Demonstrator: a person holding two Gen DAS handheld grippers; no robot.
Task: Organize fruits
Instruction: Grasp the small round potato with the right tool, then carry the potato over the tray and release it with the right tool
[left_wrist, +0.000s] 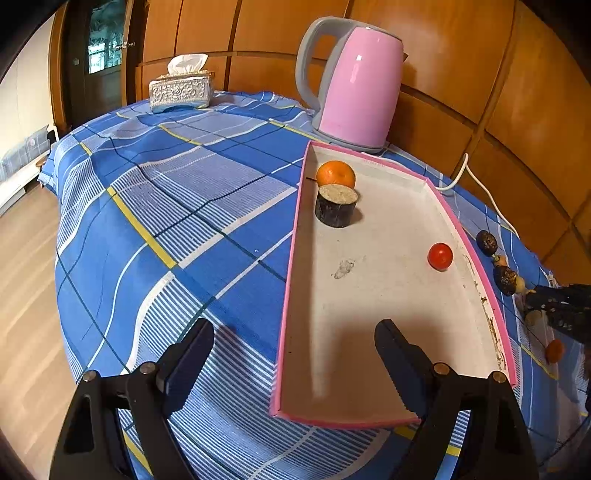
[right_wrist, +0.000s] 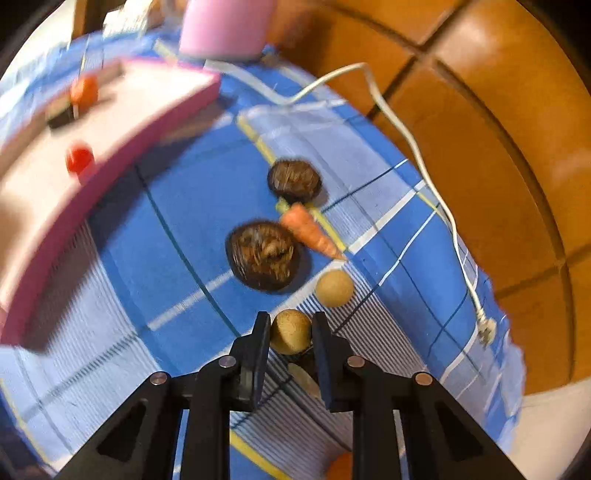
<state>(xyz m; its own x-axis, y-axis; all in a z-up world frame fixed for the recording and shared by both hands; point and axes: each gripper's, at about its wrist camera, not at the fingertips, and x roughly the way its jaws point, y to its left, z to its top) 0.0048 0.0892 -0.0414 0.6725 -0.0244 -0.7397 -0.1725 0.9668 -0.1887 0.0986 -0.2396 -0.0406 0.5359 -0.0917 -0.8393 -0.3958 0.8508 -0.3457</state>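
A pink-rimmed white tray (left_wrist: 388, 314) lies on the blue checked cloth and holds an orange (left_wrist: 335, 173), a dark cylinder (left_wrist: 336, 205) and a small red tomato (left_wrist: 440, 256). My left gripper (left_wrist: 295, 354) is open and empty over the tray's near left edge. My right gripper (right_wrist: 290, 332) is shut on a tan round fruit (right_wrist: 290, 331) just above the cloth, right of the tray (right_wrist: 110, 147). A second tan ball (right_wrist: 334, 288), two dark brown round fruits (right_wrist: 263, 254) (right_wrist: 294, 181) and a small carrot (right_wrist: 310, 230) lie just beyond it.
A pink kettle (left_wrist: 358, 85) stands behind the tray; its white cord (right_wrist: 424, 158) runs along the table's right edge. A silver tissue box (left_wrist: 181, 90) sits at the far left corner. An orange piece (left_wrist: 554, 350) lies right of the tray. Wooden wall panels stand behind.
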